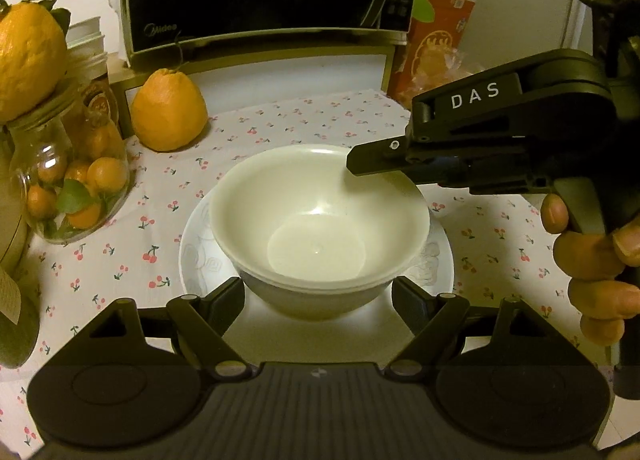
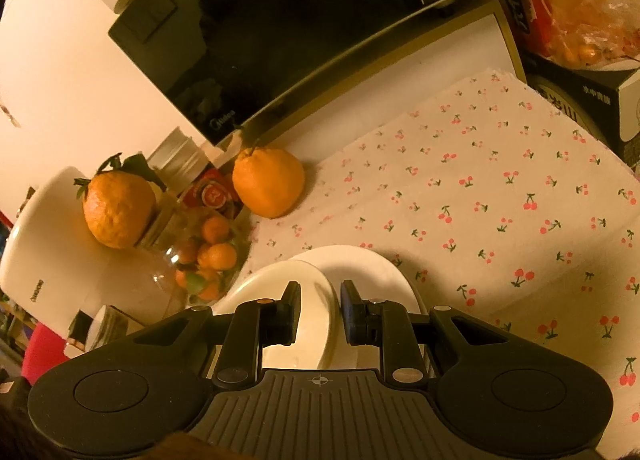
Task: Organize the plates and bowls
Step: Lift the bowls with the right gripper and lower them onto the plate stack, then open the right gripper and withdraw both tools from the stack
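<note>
Between the right gripper's [image 2: 320, 314] parted fingers, bowl [image 1: 320, 216] rim straddled, ungripped; left gripper [image 1: 318, 298] released; close squarely before lifting off plate [image 1: 440, 256].

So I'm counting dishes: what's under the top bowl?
The top bowl nests in a second bowl, which stands on a plate. Anything under the plate is hidden.

Both wrist views near bowl [image 1: 318, 220]

Dim, warm yellow light; fisheye-bent edges; perhaps slight blur.
</note>
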Motion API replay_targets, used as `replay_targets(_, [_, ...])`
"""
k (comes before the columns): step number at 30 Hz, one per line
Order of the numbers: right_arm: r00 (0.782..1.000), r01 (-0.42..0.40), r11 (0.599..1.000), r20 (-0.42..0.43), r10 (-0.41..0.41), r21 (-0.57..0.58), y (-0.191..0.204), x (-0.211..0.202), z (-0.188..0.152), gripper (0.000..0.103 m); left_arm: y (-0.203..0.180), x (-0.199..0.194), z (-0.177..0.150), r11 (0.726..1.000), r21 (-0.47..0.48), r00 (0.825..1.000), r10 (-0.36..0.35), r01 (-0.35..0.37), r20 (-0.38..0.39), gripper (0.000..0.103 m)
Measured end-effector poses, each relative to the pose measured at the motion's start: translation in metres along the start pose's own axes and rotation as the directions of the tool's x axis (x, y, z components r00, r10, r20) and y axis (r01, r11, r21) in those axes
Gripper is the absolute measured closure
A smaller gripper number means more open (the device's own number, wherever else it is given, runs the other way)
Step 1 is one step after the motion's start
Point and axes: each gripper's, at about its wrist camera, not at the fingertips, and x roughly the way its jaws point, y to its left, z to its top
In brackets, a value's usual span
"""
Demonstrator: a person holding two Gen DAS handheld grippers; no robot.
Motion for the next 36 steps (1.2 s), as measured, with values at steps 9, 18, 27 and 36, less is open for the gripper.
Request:
replay_targets(9, [1.0,-0.001,1.0,0.004,0.001,0.012,-0.001,0.001,0.0,0.082,-0.001,0.001,0.0,1.0,0.003,1.0,0.004,-0.004,-0.006,0.026])
replay_targets(18, [1.0,-0.008,0.999,0.005,0.008,0.031,-0.002,-0.001,0.001,0.078,0.0,0.001,0.001,1.0,-0.002,1.0,0.004,-0.004,-0.009,0.025])
replay_targets(27, [0.999,0.017,0.997,0.027,-0.019,0.072,-0.014,-0.013,0.006,0.051,0.001,-0.007,0.002,1.0,-0.027,1.0,0.01,-0.01,-0.006,0.015])
replay_targets(36, [0.999,0.049,0.999,0.012,-0.05,0.022,-0.027,-0.043,0.004,0.036,-0.001,-0.027,-0.005,0.998,-0.053,1.0,0.02,-0.019,0.017,0.008])
